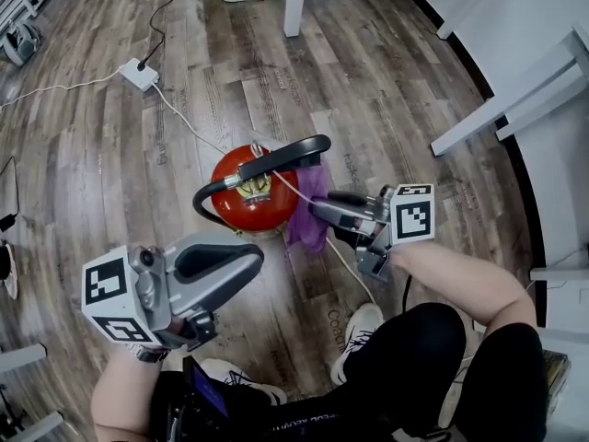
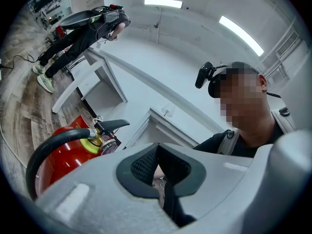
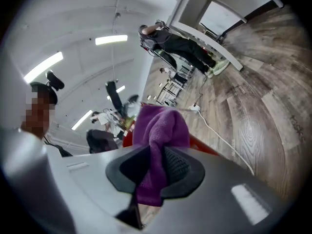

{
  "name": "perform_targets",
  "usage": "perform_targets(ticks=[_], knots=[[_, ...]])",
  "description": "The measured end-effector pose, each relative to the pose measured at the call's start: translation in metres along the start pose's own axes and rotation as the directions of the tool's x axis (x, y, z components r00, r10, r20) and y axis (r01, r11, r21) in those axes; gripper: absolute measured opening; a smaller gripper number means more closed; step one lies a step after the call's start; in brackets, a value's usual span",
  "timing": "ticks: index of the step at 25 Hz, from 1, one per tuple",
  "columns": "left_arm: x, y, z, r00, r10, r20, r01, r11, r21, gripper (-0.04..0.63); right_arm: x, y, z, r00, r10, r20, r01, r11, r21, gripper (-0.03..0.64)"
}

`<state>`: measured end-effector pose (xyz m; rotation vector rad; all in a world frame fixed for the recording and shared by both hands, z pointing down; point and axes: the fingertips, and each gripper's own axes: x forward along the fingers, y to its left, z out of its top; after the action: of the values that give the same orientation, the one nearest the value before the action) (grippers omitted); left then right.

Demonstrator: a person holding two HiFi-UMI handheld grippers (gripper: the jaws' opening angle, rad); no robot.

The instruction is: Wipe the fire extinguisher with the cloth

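Brown wood-plank floor (image 1: 110, 155) everywhere. The red metal fire extinguisher (image 1: 241, 205) with a black hose and lever stands mid-floor, seen from the top, so most of its body is hidden. Near left, the left gripper (image 1: 250, 265) sits apart from it, tongs pressed together on nothing. The right gripper (image 1: 317, 208) is clamped on a purple fuzzy cloth (image 1: 311, 219) that hangs against the extinguisher's right side and covers that bit. Far left there's a white power strip (image 1: 139, 74), its cable cut off at the edge.
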<state>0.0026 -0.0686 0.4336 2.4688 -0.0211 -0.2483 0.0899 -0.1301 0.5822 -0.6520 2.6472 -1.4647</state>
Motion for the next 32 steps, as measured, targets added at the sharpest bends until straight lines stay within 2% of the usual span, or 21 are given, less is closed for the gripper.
perform_targets(ticks=[4,6,10,13,15,17,22,25,27,30,32], knots=[[0.002,0.003,-0.003,1.0,0.0,-0.002,-0.001,1.0,-0.011,-0.003,0.021,-0.062,-0.065,0.985,-0.093,-0.147,0.103,0.993,0.062,0.069],[0.003,0.005,-0.005,1.0,0.001,-0.006,-0.001,1.0,-0.014,-0.003,0.029,-0.099,-0.096,0.965,-0.142,-0.221,0.16,0.985,0.068,0.072],[0.004,0.005,-0.006,1.0,0.004,-0.003,-0.004,1.0,-0.025,-0.003,0.042,-0.175,-0.151,0.871,-0.3,-0.39,0.316,0.948,-0.023,0.069],[0.004,0.005,-0.008,1.0,0.003,-0.006,-0.003,1.0,-0.029,-0.003,0.047,-0.216,-0.176,0.79,-0.403,-0.462,0.394,0.911,-0.122,0.069],[0.002,0.005,-0.011,1.0,0.009,-0.014,-0.01,0.999,-0.034,-0.003,0.05,-0.226,-0.187,0.758,-0.433,-0.488,0.414,0.897,-0.153,0.069],[-0.001,0.005,-0.011,1.0,0.018,-0.013,-0.019,0.999,-0.037,-0.003,0.05,-0.227,-0.19,0.745,-0.442,-0.499,0.421,0.893,-0.161,0.069],[-0.01,0.004,-0.006,0.999,0.032,0.006,-0.032,0.999,-0.038,-0.003,0.05,-0.221,-0.187,0.74,-0.423,-0.523,0.397,0.902,-0.169,0.069],[-0.01,0.003,-0.007,0.999,0.035,0.004,-0.035,0.999,-0.032,-0.003,0.045,-0.194,-0.171,0.758,-0.366,-0.539,0.333,0.929,-0.163,0.067],[-0.009,0.003,-0.008,0.999,0.038,0.002,-0.038,0.999,-0.025,-0.003,0.038,-0.16,-0.152,0.799,-0.296,-0.524,0.266,0.955,-0.134,0.066],[-0.01,0.001,-0.006,0.999,0.031,0.005,-0.031,0.999,-0.032,-0.003,0.03,-0.091,-0.111,0.88,-0.142,-0.454,0.121,0.99,-0.075,0.066],[-0.007,-0.003,-0.006,1.0,0.012,0.005,-0.012,0.999,-0.035,-0.003,0.025,-0.033,-0.083,0.909,-0.042,-0.414,0.02,0.998,-0.056,0.066]])
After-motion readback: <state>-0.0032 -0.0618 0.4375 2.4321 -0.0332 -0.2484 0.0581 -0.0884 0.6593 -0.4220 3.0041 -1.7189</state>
